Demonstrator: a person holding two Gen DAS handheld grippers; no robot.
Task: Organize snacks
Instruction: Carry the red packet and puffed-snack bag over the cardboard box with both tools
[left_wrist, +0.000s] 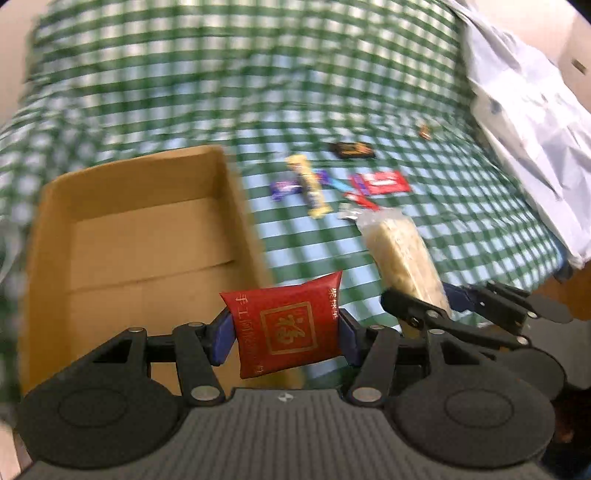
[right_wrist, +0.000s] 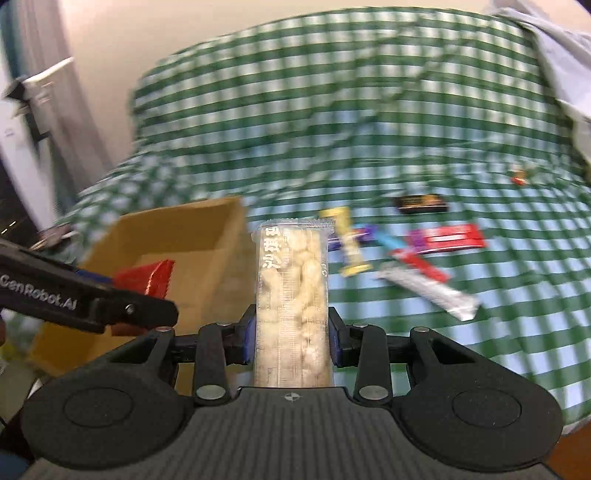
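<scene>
Pillow-shaped glossy red packet (left_wrist: 286, 328) — perhaps foil — before open corrugated cardboard box (left_wrist: 147, 229)

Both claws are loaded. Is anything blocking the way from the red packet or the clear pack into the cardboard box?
Nothing visible. The box is open-topped and looks empty; the left claw holds the red packet at its near corner, the right claw holds the clear pack beside it.

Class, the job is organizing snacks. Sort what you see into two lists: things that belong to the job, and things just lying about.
Belongs to the job:
red packet in left claw
clear snack pack in right claw
cardboard box
loose snacks

Lying about:
white bedding
checked cloth
</scene>
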